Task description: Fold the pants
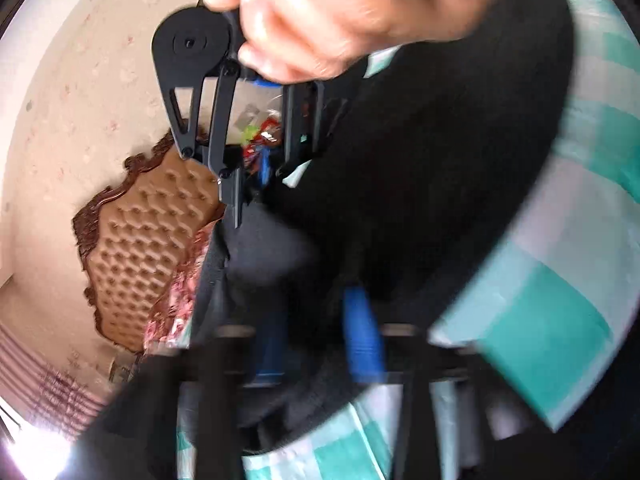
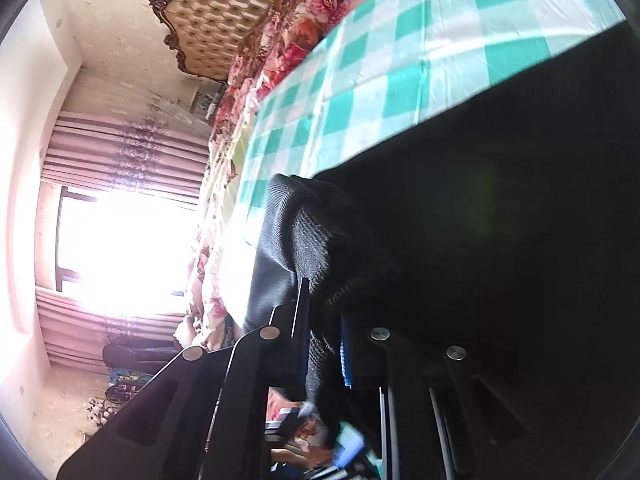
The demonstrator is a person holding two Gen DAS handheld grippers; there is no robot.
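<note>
Left wrist view: black pants [image 1: 432, 168] over checked bedsheet [image 1: 560, 344]; left gripper [image 1: 312, 360] blurred, fingers' state not discernible; right gripper [image 1: 264, 152] opposite.
Right wrist view: right gripper [image 2: 324, 344] clenched on pants hem [image 2: 320, 240]. Advice: lift both corners level, lay edges flush.

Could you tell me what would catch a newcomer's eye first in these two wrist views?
Most striking is the black pants, a dark mass filling the right of both views, with a ribbed fold pinched in the right gripper. Behind them lies the teal-and-white checked cloth. At the left of the right wrist view a glaring window stands out, and the tufted tan headboard shows against the wall.
</note>
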